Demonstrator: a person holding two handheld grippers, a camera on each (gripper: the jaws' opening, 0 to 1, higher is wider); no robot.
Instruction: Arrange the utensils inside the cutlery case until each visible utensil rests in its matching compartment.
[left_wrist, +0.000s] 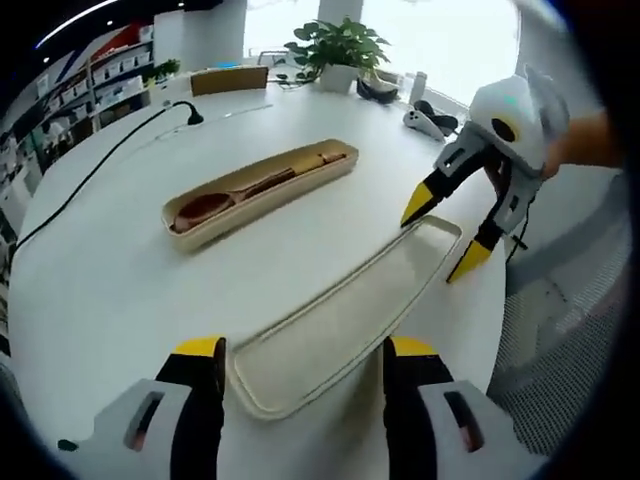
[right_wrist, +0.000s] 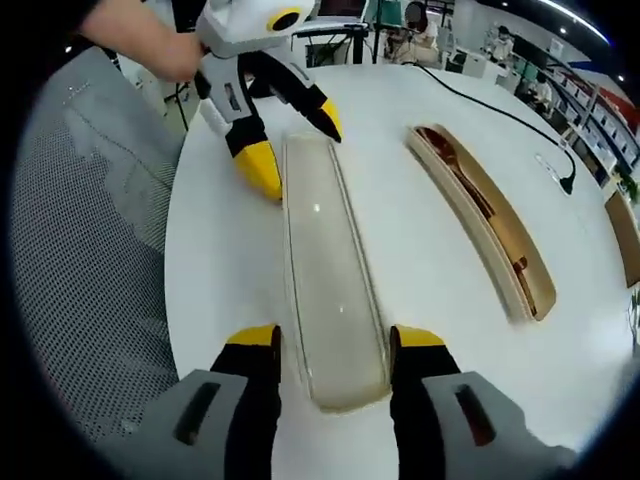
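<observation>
The open cutlery case (left_wrist: 262, 192) lies near the middle of the round white table (left_wrist: 110, 290), with a brown spoon (left_wrist: 225, 198) and chopsticks resting inside it. Its lid (left_wrist: 345, 318) lies apart from it, closer to the table's edge. The left gripper (left_wrist: 305, 362) and the right gripper (right_wrist: 333, 352) each stand spread wide over opposite ends of the lid, grasping nothing. A black cable (left_wrist: 95, 170) runs across the far side.
</observation>
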